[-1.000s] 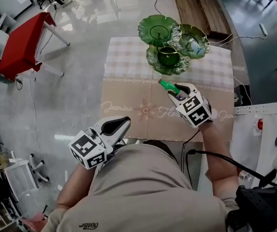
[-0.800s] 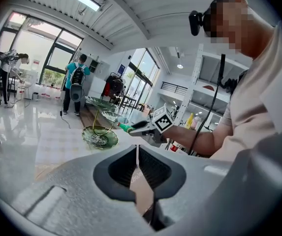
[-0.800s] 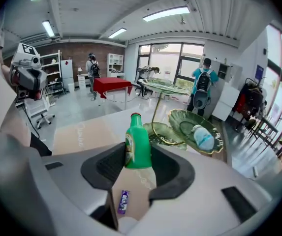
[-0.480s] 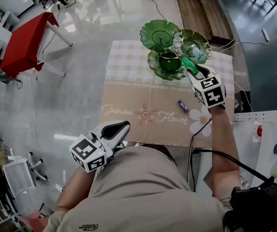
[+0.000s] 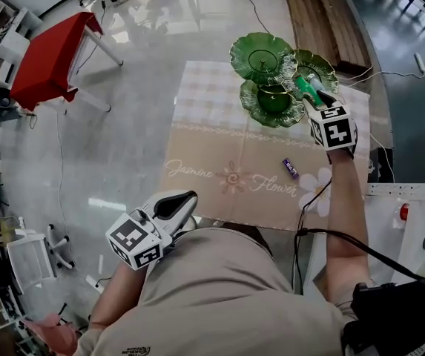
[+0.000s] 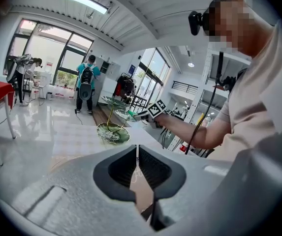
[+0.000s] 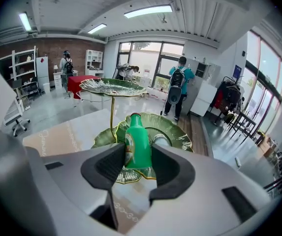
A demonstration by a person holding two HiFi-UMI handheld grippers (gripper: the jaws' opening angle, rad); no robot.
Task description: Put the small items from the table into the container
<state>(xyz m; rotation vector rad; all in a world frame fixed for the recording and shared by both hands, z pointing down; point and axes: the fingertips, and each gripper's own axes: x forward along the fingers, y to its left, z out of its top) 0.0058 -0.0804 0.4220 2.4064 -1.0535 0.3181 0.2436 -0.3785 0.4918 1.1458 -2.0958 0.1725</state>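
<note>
While I am watching the feeds, the right gripper (image 5: 312, 95) is arriving at the green tiered dish stand (image 5: 262, 54), having swung over from the middle of the tablecloth (image 5: 219, 191) where it hung a second ago. Its jaws are standing fairly wide and clamping the small green bottle (image 7: 138, 146) by its body, neck pointing away, above the stand's right-hand dish (image 5: 325, 67). That is putting this item about ready for release, I am judging. The move is also uncovering a small purple wrapped item (image 5: 291, 167) lying on the cloth, which I am taking as still to be fetched. The left gripper (image 5: 175, 202) is idling by the near table edge, jaws together on nothing. I am struggling to tell whether the bottle is touching the dish, its label is unreadable, a pale object (image 7: 161, 140) behind it is half hidden, and the person's body is covering the table's near edge.
</note>
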